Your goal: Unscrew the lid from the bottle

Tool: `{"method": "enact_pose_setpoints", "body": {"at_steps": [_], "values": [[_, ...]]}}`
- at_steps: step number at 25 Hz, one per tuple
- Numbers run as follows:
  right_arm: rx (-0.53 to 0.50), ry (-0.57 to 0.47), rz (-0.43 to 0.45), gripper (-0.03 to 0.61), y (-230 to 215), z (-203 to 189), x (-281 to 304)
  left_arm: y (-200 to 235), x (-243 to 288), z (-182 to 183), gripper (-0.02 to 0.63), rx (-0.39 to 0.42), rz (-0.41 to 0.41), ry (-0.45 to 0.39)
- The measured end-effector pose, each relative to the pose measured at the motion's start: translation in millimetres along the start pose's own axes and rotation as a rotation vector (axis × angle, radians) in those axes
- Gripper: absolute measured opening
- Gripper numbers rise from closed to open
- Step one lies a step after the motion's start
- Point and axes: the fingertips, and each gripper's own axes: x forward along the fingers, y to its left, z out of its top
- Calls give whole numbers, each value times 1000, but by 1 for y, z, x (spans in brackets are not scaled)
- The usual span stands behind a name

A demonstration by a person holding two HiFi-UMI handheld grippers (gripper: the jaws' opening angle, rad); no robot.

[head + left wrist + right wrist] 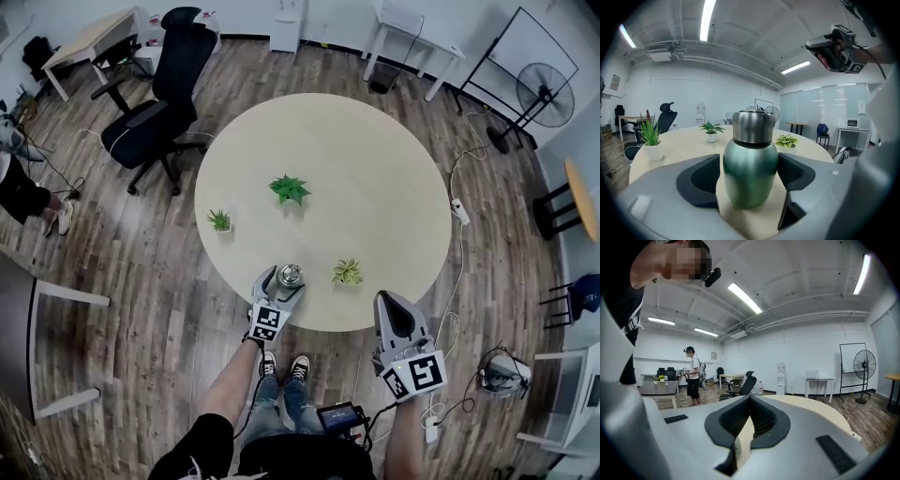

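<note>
At the round table's (375, 169) lower edge, left gripper's (280, 285) wide jaws straddle the bottle (750, 173), likely to brace it; right gripper (392, 304), closed and empty, awaits the lid (753, 126)

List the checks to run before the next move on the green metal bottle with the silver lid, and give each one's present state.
1. Green metal bottle upright on the round beige table: ok.
2. Silver steel lid on the bottle, nothing touching it: ok.
3. Bottle body between the left gripper pads: ok.
4. Left gripper clamped on the body: not ok, its jaws stand open around it.
5. Right gripper ready for the lid: not ok, shut, empty, off the table's near edge.
6. Nearest small potted plant clear of the bottle: ok.
</note>
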Motion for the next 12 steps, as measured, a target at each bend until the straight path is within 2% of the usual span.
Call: {"method": "enact_pose_setpoints", "body": {"at_steps": [5, 8, 9, 11, 12], "values": [[2, 34, 15, 5, 9, -12, 18, 0, 3, -1, 362, -21, -21, -1], [-11, 12, 19, 6, 14, -7, 26, -2, 3, -2, 360, -19, -41, -1], [-13, -2, 27, 37, 16, -4, 29, -2, 3, -2, 360, -17, -48, -1], [-23, -16, 55, 203, 23, 0, 35, -2, 3, -2, 360, -16, -61, 1], [-32, -13, 64, 220, 25, 0, 38, -2, 3, -2, 360, -16, -67, 2]]}}
